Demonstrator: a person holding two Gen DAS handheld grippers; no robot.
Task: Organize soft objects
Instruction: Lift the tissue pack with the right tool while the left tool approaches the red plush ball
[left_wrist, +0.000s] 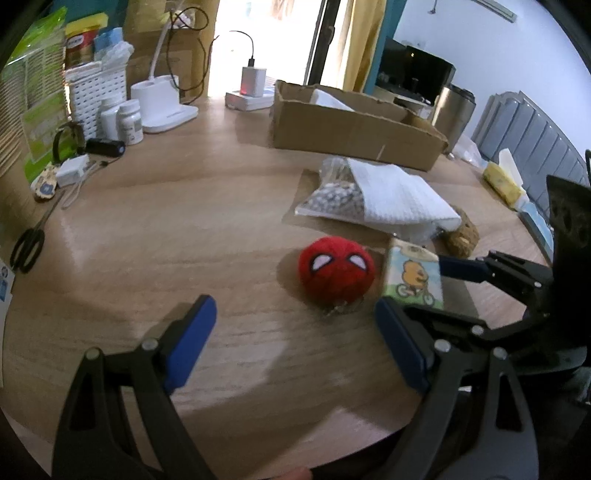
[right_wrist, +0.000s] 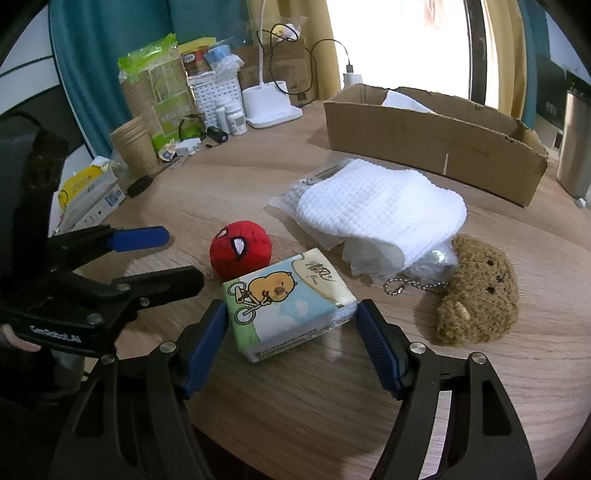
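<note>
Right gripper (right_wrist: 291, 332): jaws spread wide, one blue pad on each side of the tissue pack (right_wrist: 290, 301). Left pad touching or almost touching the pack's near corner, right pad just beside its other corner; no squeeze to be seen. Pack flat on the tabletop (right_wrist: 295, 413), with a yellow chick on a bike drawn on top.

Left gripper (left_wrist: 295, 332): jaws spread wide too, holding nothing, low over the tabletop. Just past its blue pads, the red Spider-Man plush ball (left_wrist: 337, 274), sitting on the wood with a small metal chain at its near side. Same tissue pack (left_wrist: 413, 275) right beside the ball, with a blue pad of the right gripper against its far side.

Behind the pack in the right view, the red ball (right_wrist: 240, 249) touching the pack's back edge. To the right, a brown teddy plush (right_wrist: 478, 291) lying on the tabletop, its bead chain (right_wrist: 413, 286) stretched toward the pack. Behind those, a folded white waffle towel (right_wrist: 380, 206) lying on top of a clear plastic bag (left_wrist: 328, 195) of small gray balls.

Farther back, an open cardboard box (right_wrist: 436, 144) with something white inside. Along the far left edge, a white basket (left_wrist: 98, 92), white pill bottles (left_wrist: 129, 120), a white lamp base (left_wrist: 166, 105), paper cups (right_wrist: 135, 146) and black scissors (left_wrist: 27, 245).
</note>
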